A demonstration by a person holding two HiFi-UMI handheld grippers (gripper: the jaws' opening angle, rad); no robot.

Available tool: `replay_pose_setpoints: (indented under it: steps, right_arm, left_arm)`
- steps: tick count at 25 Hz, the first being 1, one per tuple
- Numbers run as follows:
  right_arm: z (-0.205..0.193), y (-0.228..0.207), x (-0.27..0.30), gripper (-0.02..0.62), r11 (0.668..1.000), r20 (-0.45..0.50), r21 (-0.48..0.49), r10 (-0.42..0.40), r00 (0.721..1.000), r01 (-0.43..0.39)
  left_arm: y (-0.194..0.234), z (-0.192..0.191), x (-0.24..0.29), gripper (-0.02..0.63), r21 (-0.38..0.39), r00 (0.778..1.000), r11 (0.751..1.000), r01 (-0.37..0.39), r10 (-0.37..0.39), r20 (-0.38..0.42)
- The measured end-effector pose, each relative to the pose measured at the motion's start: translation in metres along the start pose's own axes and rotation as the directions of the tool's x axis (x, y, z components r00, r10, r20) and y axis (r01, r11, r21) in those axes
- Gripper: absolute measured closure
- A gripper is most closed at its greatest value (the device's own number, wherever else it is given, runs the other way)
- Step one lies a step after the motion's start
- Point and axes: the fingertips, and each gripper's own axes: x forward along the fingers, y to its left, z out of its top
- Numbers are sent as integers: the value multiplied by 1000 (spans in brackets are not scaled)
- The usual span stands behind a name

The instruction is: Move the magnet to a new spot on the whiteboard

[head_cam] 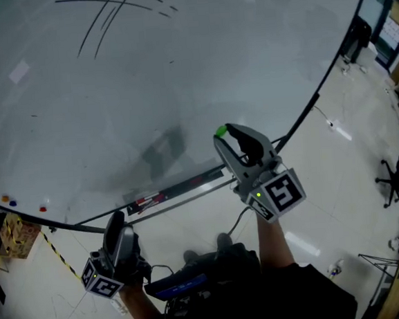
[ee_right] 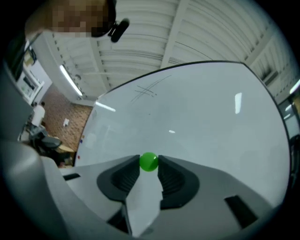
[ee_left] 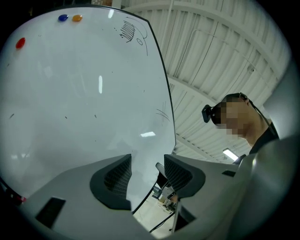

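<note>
Nearest the wearer, the left tongs (ee_left: 146, 158) are held low with their jaws spread and nothing between them; only the board edge and floor show through the gap. Higher and further forward, the right tongs (ee_right: 149, 164) pinch a round green magnet (ee_right: 149, 161) at their very tips, close in front of the lower part of the whiteboard (head_cam: 177, 67). Whether the magnet touches the surface cannot be told. Judged from this, the grasp is made, while the carry to a fresh spot and the release remain. Below the board runs a marker tray (head_cam: 181, 188), its contents too small to count. Count: two tongs, one whiteboard, one green magnet in the grip, and three further magnets near the board's far edge: one red magnet (ee_left: 20, 43), one blue magnet (ee_left: 63, 18), one orange magnet (ee_left: 77, 18).
</note>
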Motion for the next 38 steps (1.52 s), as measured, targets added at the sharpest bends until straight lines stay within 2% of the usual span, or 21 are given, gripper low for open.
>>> replay_pose_setpoints:
  steps: [2, 4, 7, 12, 19, 28, 38]
  right_arm:
    - [-3, 10, -22, 448, 991, 23, 88, 98, 995, -100]
    - [-4, 16, -41, 448, 975, 52, 158, 152, 987, -158]
    - [-8, 19, -61, 448, 962, 67, 203, 171, 983, -181]
    - [-15, 14, -74, 448, 958, 55, 228, 164, 985, -172]
    - [-19, 19, -71, 448, 961, 31, 207, 180, 983, -183]
    - [-33, 28, -54, 448, 970, -22, 160, 187, 982, -181]
    - [-50, 23, -13, 448, 996, -102, 16, 94, 990, -93]
  left_arm:
    - [-3, 0, 3, 390, 18, 999, 999, 32, -32, -5]
    - [-5, -3, 7, 371, -7, 999, 999, 53, -54, -9]
    - [-8, -8, 9, 368, -31, 996, 996, 86, -86, -9]
    - [-8, -17, 12, 356, -49, 995, 994, 99, -99, -15]
    - [-8, -19, 11, 356, -58, 997, 995, 80, -80, -2]
    - [-1, -22, 2, 356, 3, 1000, 1000, -1, 1, -8]
    - [2, -18, -8, 354, 9, 999, 999, -31, 31, 12]
